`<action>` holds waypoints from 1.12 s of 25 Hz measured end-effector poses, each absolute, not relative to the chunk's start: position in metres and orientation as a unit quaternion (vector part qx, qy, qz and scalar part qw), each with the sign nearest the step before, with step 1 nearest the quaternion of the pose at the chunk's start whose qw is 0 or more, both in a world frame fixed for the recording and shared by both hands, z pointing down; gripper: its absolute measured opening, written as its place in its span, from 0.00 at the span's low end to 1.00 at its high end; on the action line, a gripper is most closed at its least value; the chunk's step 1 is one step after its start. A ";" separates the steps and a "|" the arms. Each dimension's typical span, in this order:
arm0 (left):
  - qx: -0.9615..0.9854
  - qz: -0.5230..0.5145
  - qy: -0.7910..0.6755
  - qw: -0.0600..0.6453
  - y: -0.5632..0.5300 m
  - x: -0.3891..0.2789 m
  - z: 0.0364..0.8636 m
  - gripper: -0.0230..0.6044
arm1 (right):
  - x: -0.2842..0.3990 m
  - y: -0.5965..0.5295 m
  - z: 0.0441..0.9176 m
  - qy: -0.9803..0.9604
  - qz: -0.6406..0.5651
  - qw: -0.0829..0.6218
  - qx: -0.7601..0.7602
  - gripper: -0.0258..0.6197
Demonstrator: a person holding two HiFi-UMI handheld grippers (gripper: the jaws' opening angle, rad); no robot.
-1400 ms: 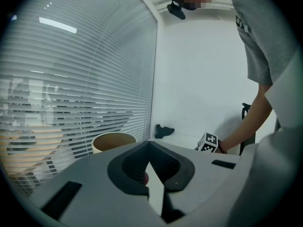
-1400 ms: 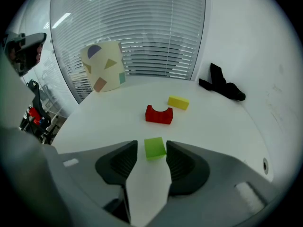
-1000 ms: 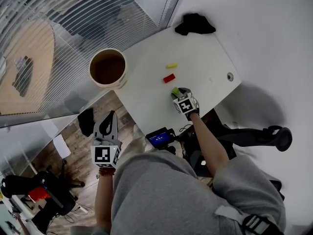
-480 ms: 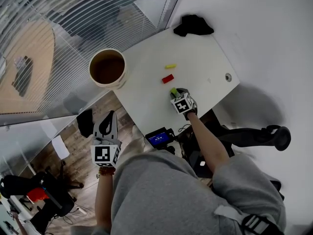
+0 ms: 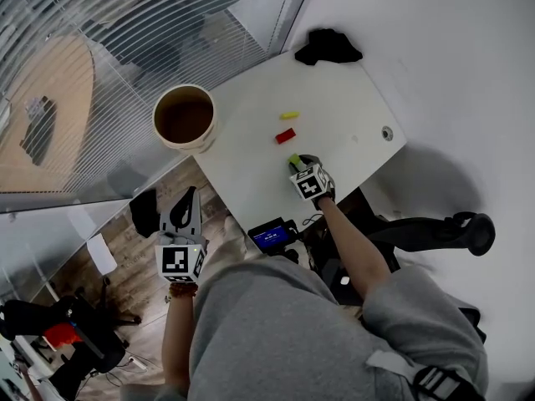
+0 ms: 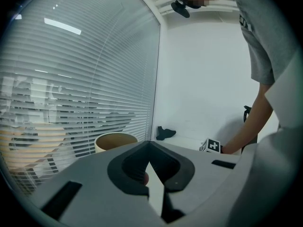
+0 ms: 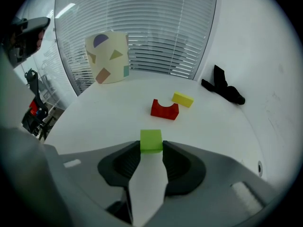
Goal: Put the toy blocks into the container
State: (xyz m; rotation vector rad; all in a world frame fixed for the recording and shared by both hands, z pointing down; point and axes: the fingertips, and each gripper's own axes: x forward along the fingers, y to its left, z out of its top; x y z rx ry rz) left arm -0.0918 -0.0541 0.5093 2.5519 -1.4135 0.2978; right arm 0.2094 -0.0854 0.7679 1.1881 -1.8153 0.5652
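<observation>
The container is mostly hidden behind the left claw.

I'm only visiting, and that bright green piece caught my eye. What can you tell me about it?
The green block is a small, plain, lime-coloured toy, roughly cube-shaped, with flat matte faces and crisp edges. It looks like painted wood or plastic. It sits upright between the jaws of the right gripper, which have just been closing and now press on its two sides. It is over the near part of the white table. Whether it touches the tabletop cannot be told.
</observation>
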 end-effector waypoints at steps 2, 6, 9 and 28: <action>0.867 0.098 -0.477 0.104 -0.055 -0.090 0.509 0.05 | 0.209 -0.084 0.765 -0.731 0.225 0.434 0.477 0.28; 0.869 0.097 -0.474 0.102 -0.052 -0.091 0.509 0.05 | 0.206 -0.080 0.756 -0.735 0.220 0.429 0.476 0.28; 0.869 0.096 -0.475 0.102 -0.050 -0.095 0.509 0.05 | 0.201 -0.077 0.746 -0.741 0.214 0.423 0.476 0.28; 0.865 0.077 -0.487 0.098 -0.043 -0.109 0.503 0.05 | 0.153 -0.093 0.684 -0.788 0.150 0.382 0.459 0.28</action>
